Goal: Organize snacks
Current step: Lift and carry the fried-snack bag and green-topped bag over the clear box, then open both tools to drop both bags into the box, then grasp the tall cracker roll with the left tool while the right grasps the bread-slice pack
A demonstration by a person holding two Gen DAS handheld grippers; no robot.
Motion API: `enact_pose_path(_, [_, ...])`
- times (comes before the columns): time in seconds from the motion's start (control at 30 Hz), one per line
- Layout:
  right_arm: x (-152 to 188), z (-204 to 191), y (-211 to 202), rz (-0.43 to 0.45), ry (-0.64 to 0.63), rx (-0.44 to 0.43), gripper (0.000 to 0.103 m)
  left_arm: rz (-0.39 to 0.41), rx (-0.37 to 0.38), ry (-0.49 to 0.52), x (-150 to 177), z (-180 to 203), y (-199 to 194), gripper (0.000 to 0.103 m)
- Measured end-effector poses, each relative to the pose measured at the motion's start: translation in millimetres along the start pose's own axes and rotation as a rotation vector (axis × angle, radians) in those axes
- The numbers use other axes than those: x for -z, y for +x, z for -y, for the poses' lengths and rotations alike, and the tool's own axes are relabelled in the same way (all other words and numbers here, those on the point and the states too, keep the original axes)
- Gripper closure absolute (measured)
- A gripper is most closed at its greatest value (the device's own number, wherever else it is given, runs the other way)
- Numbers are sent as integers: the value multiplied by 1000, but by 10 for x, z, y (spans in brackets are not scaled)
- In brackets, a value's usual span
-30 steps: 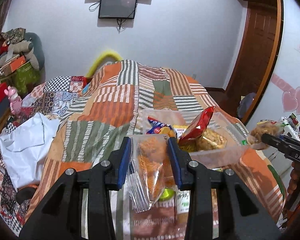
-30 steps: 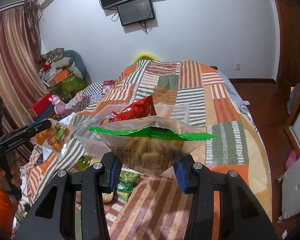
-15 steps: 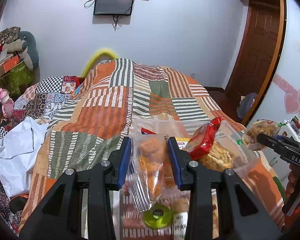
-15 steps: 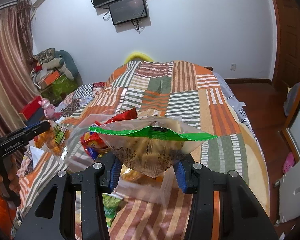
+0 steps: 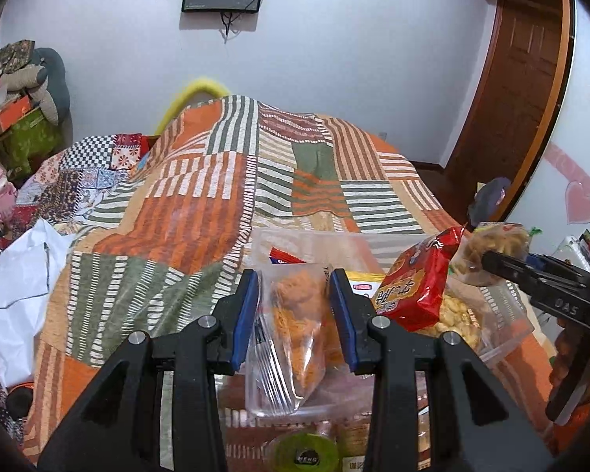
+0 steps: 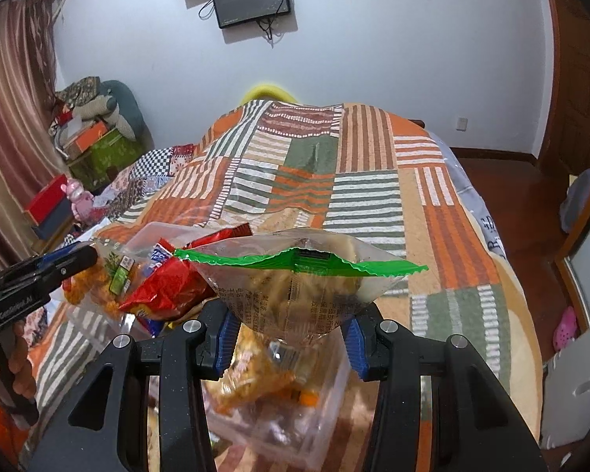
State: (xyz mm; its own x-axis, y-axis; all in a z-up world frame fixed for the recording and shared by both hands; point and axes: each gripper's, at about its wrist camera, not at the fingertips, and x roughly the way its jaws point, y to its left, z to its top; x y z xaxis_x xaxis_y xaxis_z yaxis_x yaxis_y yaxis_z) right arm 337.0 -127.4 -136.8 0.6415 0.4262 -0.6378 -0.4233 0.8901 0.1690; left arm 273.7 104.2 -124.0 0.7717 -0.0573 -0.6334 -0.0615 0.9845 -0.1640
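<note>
**Both bags now carried over the bin**

The left tongs (image 5: 294, 316) are clenched on a clear bag of orange snacks (image 5: 297, 324), held above the near edge of the clear plastic bin (image 5: 503, 306) on the patchwork bed (image 5: 200, 212). A second ago the bin lay farther ahead; both tools have since closed in, so dropping looks near. A red packet (image 5: 415, 285) stands tilted inside the bin, between the two bags, and may block a flat landing. The right tongs (image 6: 289, 332) grasp a green-edged bag (image 6: 295, 279) directly over the bin's contents. Below the left tongs, a green lid (image 5: 306, 452) and other packets remain loose on the bed.
</note>
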Motion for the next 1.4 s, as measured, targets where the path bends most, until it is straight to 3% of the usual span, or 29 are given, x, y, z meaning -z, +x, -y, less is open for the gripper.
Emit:
enact_pose_path(0.5, [41,-3,243,-86,5,-18,58,-24,-28,28,71,31,48,56])
enact_pose_path(0.67, [86,13,162,-103,-2,-18,56,-50,-32,13,95,15,34,44])
enact_pose_path(0.73, [110,-4,94,-97,-1,-32,43,-56,-25,-4,127,2,-6,40])
enact_pose_path(0.83, [143,-51,-55,-50,-12,-3,32,-60,-19,-9,173,2,-70,40])
enact_pose_path(1.07, [196,-164,-349,-8,-54,-2,32,-52,-9,-14,279,-6,-354,36])
enact_pose_path(1.4, [345,-390,-632,27,-74,-96,26,-47,-13,11,516,32,-770,30])
